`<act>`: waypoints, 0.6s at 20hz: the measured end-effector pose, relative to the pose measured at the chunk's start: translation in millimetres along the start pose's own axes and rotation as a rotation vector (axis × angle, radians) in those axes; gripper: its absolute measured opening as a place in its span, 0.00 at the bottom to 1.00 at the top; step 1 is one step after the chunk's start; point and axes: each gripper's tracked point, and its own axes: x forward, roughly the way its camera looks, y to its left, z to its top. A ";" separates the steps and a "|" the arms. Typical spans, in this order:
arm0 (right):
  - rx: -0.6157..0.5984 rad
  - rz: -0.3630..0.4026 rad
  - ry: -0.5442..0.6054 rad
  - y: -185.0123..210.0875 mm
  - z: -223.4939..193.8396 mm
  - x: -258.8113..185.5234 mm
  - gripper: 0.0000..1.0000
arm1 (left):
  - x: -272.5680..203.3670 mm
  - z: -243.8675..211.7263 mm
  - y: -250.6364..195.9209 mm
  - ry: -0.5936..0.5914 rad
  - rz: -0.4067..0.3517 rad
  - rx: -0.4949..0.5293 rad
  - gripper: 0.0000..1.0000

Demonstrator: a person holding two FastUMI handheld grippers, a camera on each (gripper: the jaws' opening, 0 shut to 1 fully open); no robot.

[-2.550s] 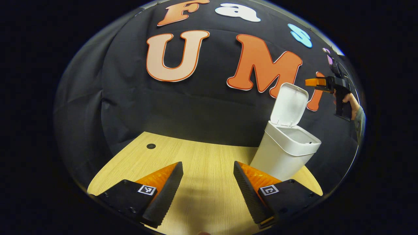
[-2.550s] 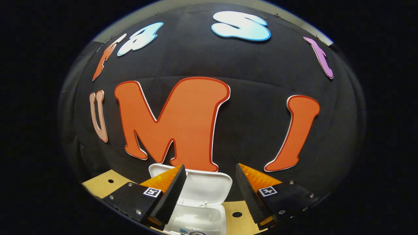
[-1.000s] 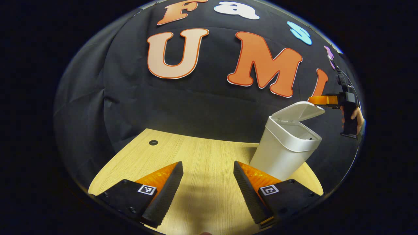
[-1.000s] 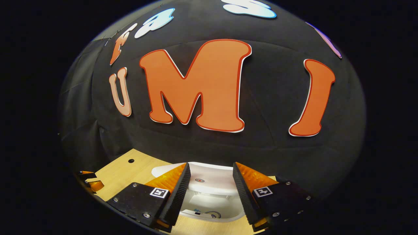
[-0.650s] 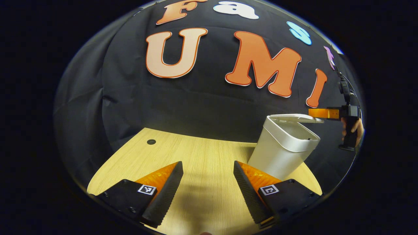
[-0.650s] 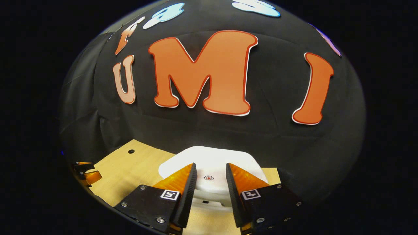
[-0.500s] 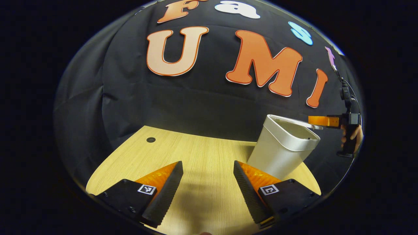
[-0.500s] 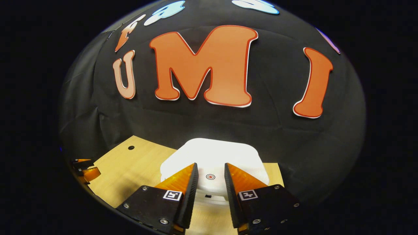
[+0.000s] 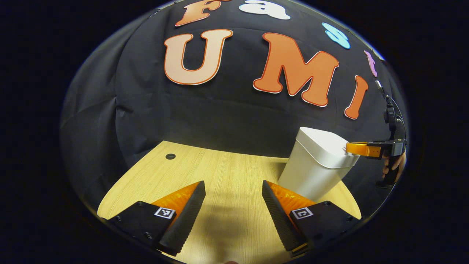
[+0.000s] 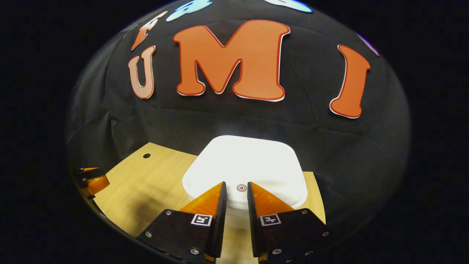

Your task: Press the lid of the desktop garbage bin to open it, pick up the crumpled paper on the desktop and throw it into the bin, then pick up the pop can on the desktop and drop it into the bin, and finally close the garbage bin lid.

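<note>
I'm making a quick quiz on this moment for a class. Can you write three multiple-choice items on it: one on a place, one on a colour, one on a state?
1. Where on the wooden table does the bin stand in the left gripper view?
A. near the table's right end
B. beside the round hole
C. between the near jaws

2. What colour is the bin's lid?
A. black
B. white
C. orange

3. How does the lid lie?
A. upright
B. half raised
C. down flat on the bin

Answers: 1 A, the bin is at the right, far from the hole. 2 B, it shows white in both views. 3 C, the right gripper rests at its front edge with narrowed jaws.
</note>
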 end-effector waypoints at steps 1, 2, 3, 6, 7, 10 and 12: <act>0.013 0.000 0.003 0.3 -1.2 0.1 0.33 | -0.9 -0.9 -3.2 -0.001 0.000 0.012 0.99; 0.029 0.010 0.006 0.7 -2.2 0.3 0.33 | -2.1 -1.4 -8.3 -0.005 -0.004 0.029 0.99; 0.049 0.021 0.007 0.3 -4.2 1.9 0.33 | -2.9 -1.5 -12.9 -0.004 -0.009 0.042 0.99; 0.115 0.042 -0.016 0.0 -3.2 2.8 0.15 | -5.8 8.6 -29.2 -0.042 -0.029 0.087 0.99; 0.095 0.040 -0.026 -0.3 -2.2 1.2 0.15 | -7.8 11.8 -32.3 -0.054 -0.029 0.104 0.99; 0.036 0.039 -0.038 2.6 -3.7 -8.9 0.23 | -12.9 32.3 -37.1 -0.111 -0.013 0.148 0.99; 0.028 0.038 -0.071 5.2 -2.6 -19.9 0.36 | -23.3 51.8 -46.2 -0.171 -0.007 0.153 0.99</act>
